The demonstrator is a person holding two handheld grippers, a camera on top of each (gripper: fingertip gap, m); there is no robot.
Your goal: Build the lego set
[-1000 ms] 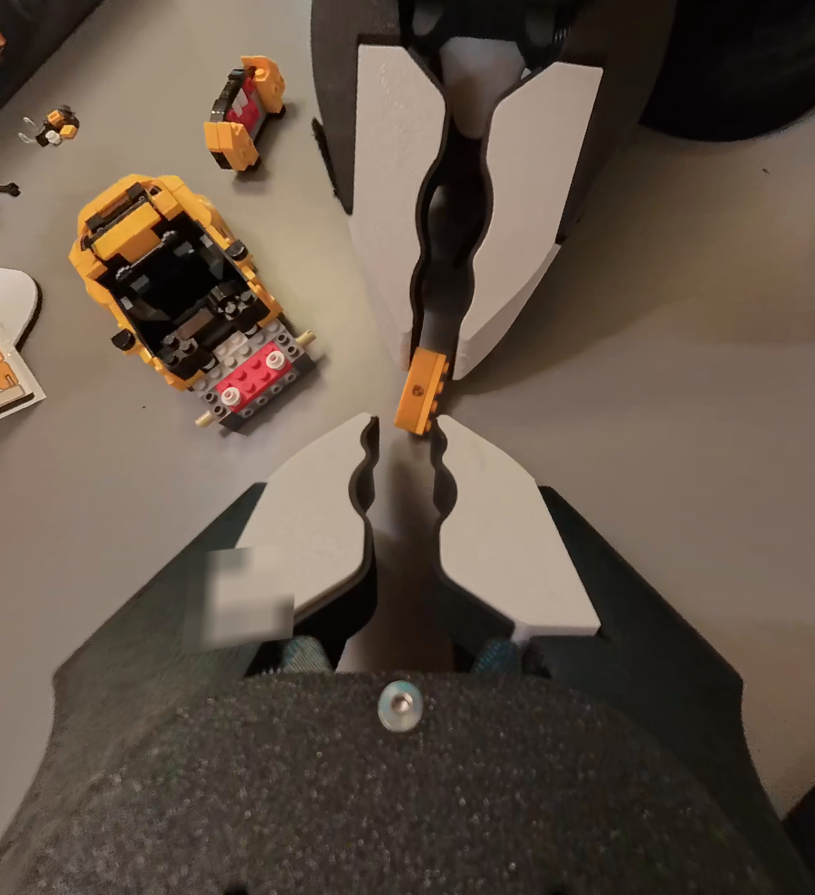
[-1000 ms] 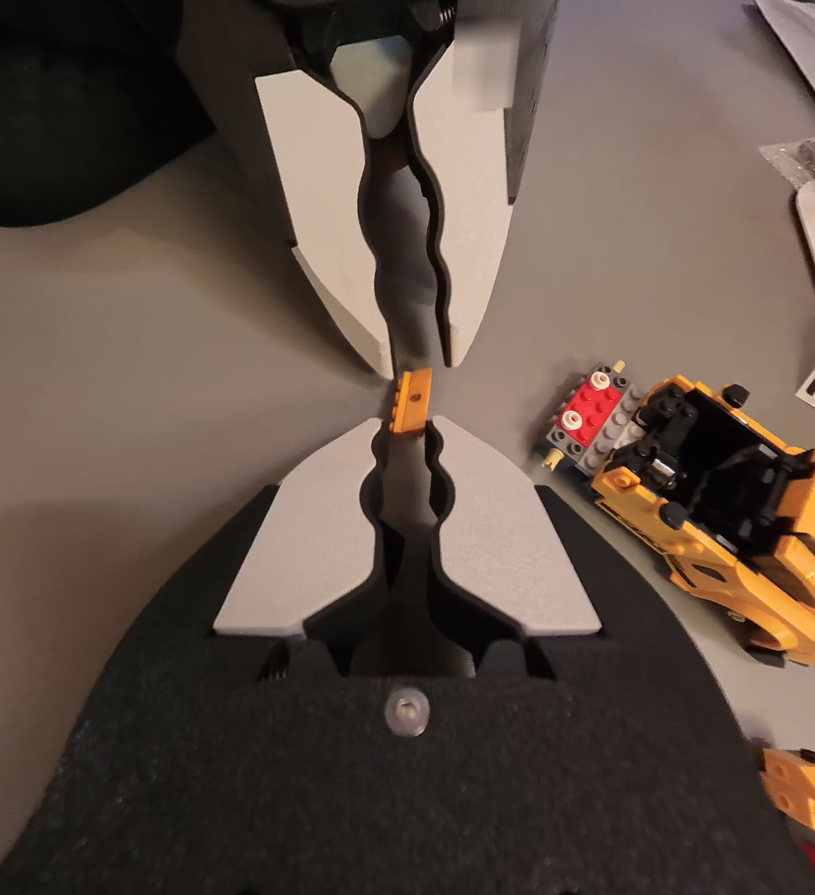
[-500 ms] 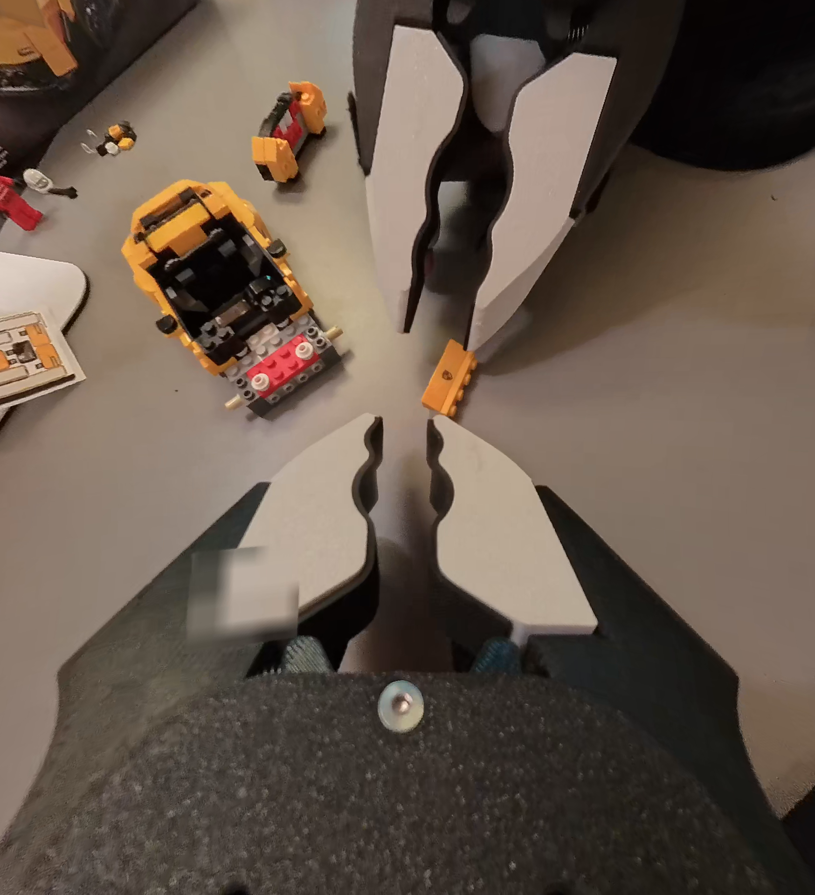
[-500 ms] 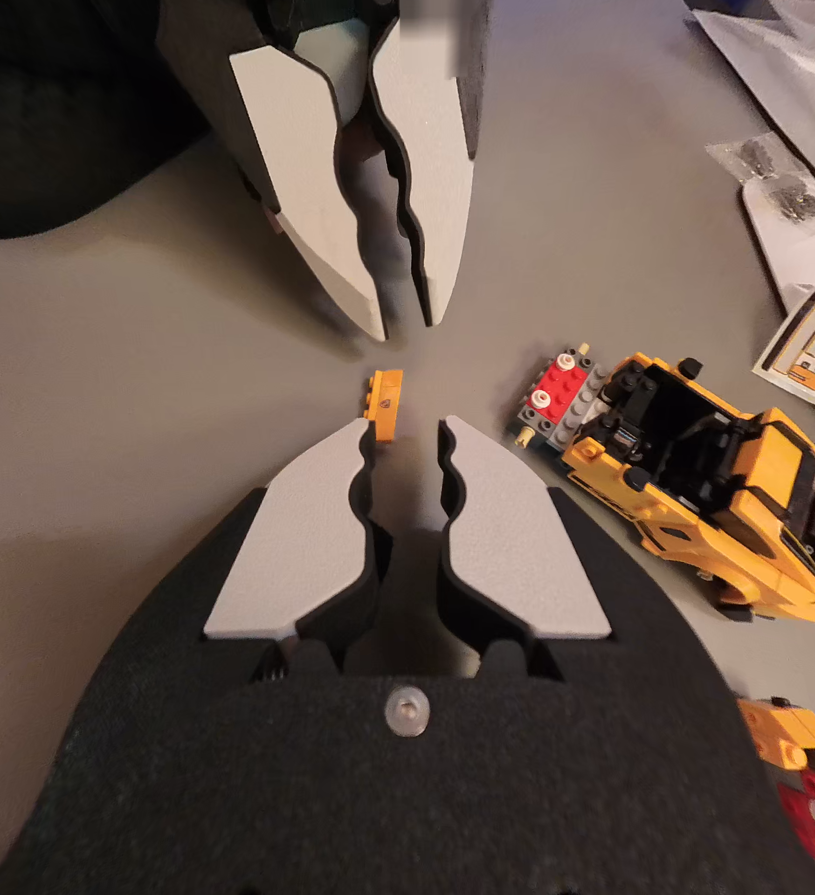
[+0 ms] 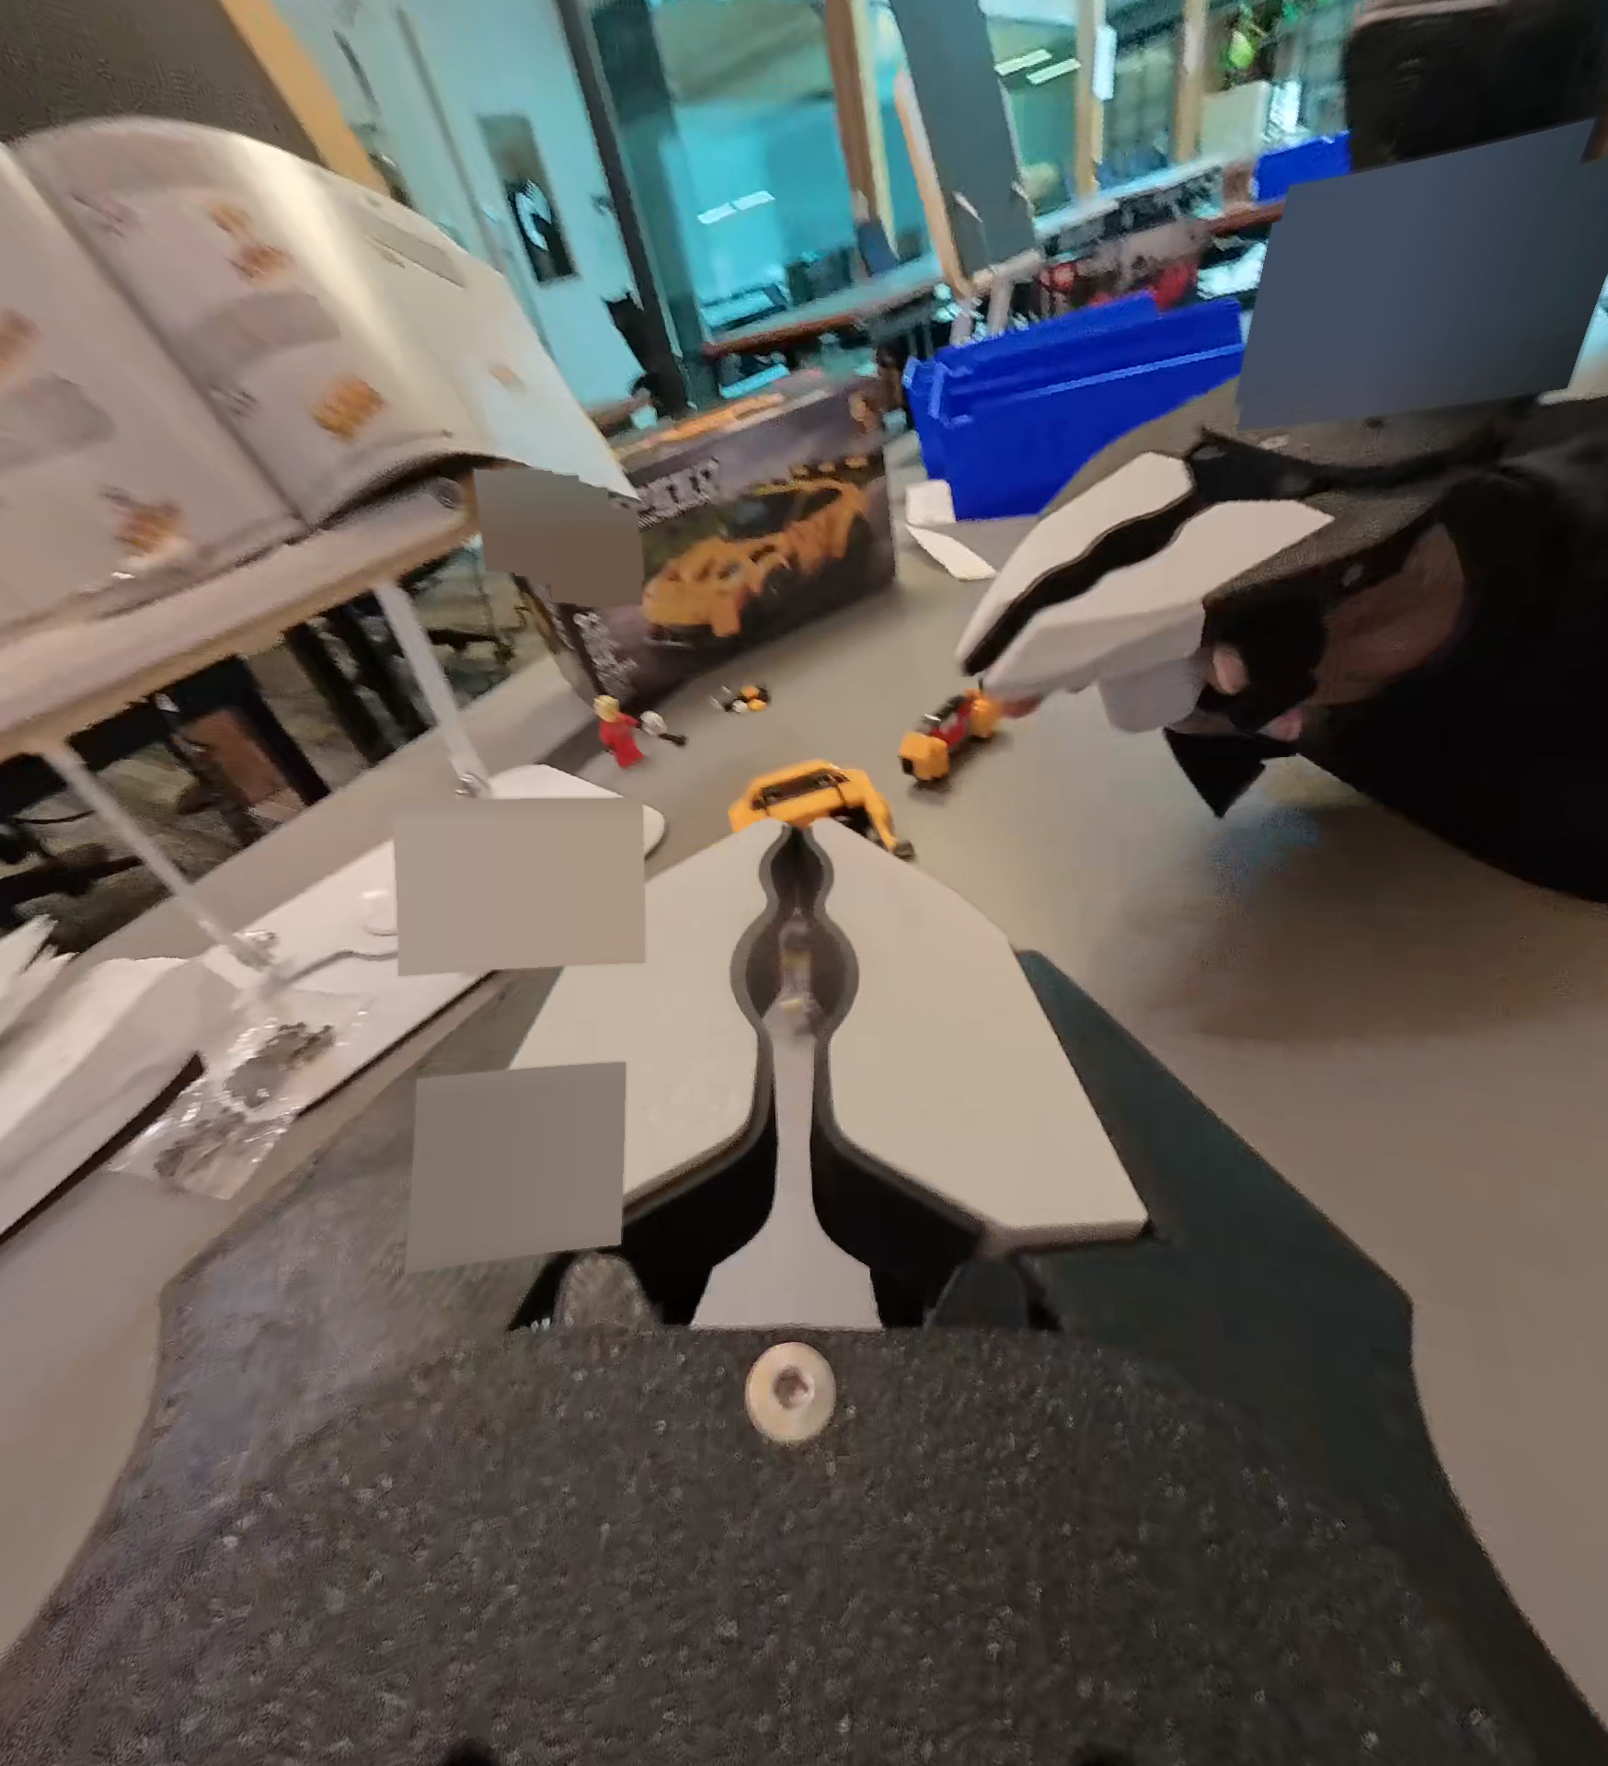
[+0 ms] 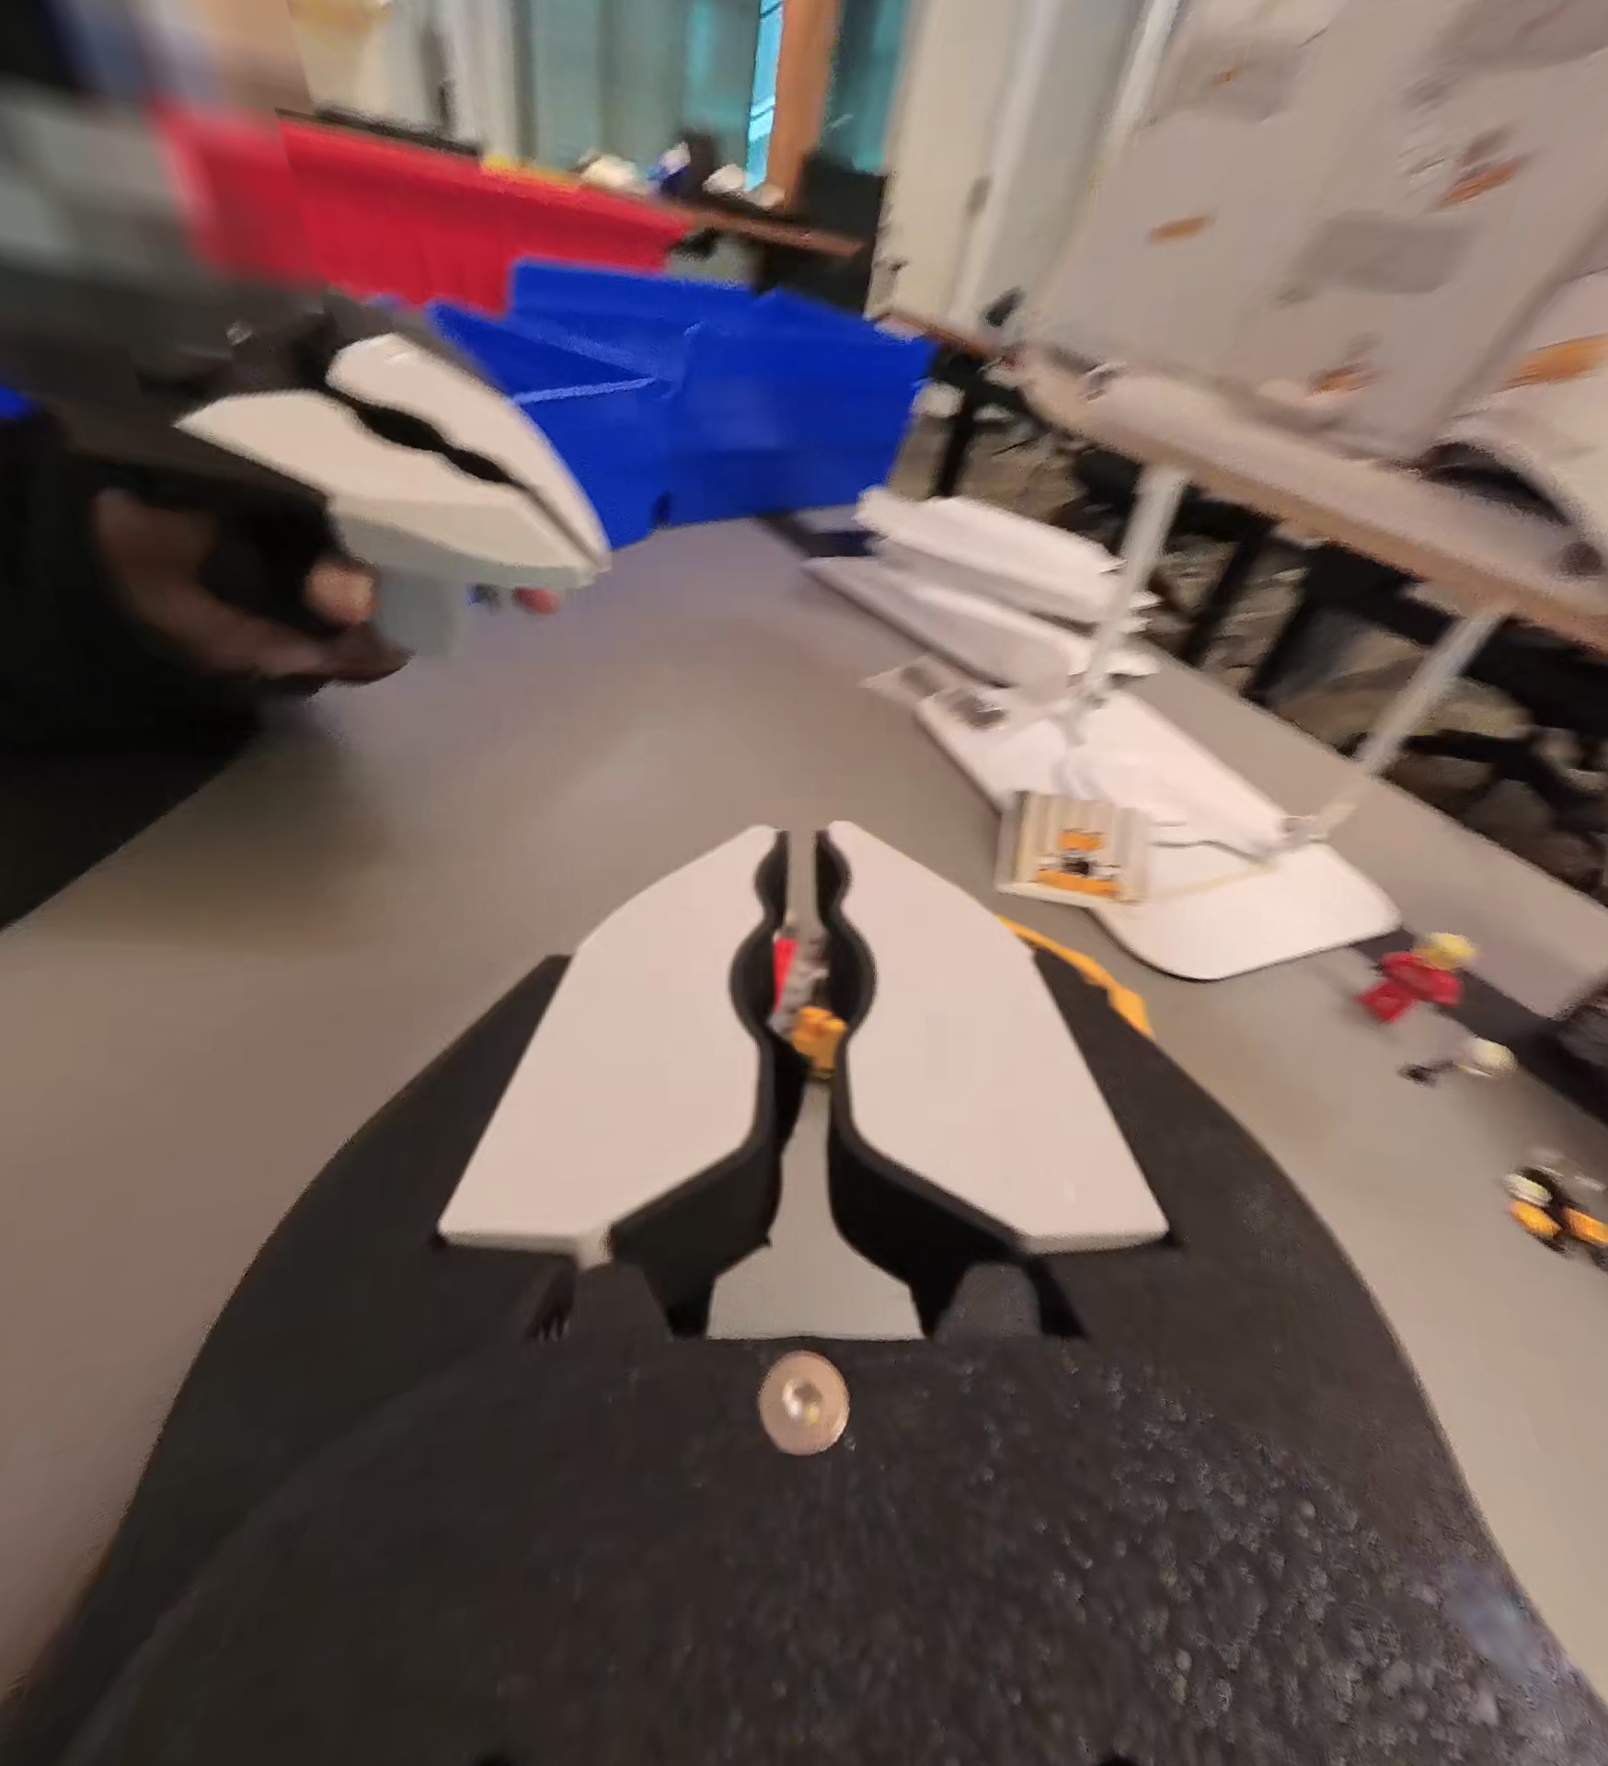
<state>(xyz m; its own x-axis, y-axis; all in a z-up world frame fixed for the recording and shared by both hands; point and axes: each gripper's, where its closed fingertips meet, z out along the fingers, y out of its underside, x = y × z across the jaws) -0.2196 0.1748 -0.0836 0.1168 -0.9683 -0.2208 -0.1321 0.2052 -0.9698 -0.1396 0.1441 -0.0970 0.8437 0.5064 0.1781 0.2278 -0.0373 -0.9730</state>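
currently both grippers are raised off the grey table. left gripper: fingertips together, nothing seen between them. right gripper: tips nearly together, no brick seen between them. yellow lego car sits on the table just beyond the left tips; red minifigure left of the car, small orange-red assembly right of it.

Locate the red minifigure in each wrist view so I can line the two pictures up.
Left wrist view: the red minifigure stands on the grey table, upper centre-left, in front of the set box.
Right wrist view: it lies at the right edge, middle height, beside the stand's white base.
Shared landmark: the blue bins at the table's far end.
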